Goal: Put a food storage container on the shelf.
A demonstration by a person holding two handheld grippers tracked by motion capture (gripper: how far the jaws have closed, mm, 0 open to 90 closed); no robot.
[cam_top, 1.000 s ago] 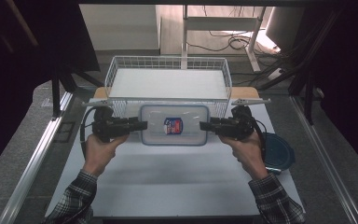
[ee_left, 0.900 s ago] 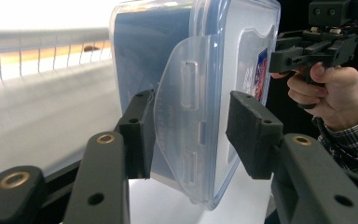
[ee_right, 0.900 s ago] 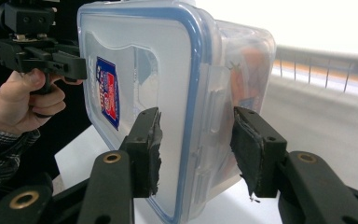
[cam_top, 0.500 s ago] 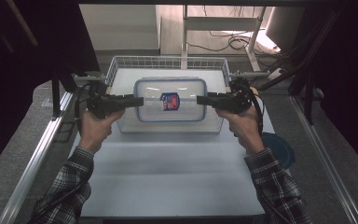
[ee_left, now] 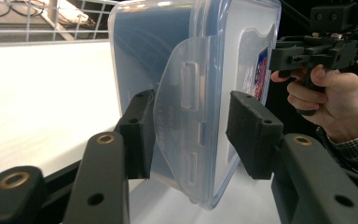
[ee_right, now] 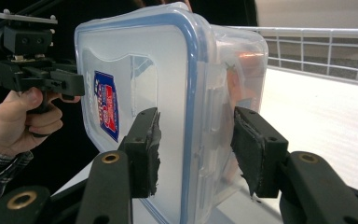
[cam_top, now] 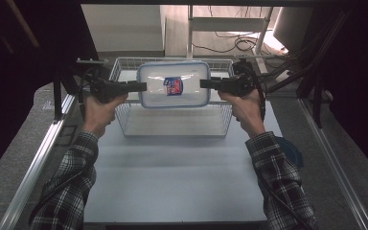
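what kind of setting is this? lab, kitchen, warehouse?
Most likely a lab or data-collection rig, not a kitchen. A white table is framed by metal rails, loose cables lie on the floor behind, and a person holds a plastic container over a wire basket with two handheld grippers.

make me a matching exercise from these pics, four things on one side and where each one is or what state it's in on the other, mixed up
Things:
1. clear plastic food container with blue-rimmed lid
2. white wire basket
3. left gripper
4. dark blue round object

Places or states:
A. on the table at the right edge, beside the person's right sleeve
B. clamped on the container's left end
C. held up in the air between both grippers
D. standing on the white table, below the lifted container

Right pairs: 1-C, 2-D, 3-B, 4-A
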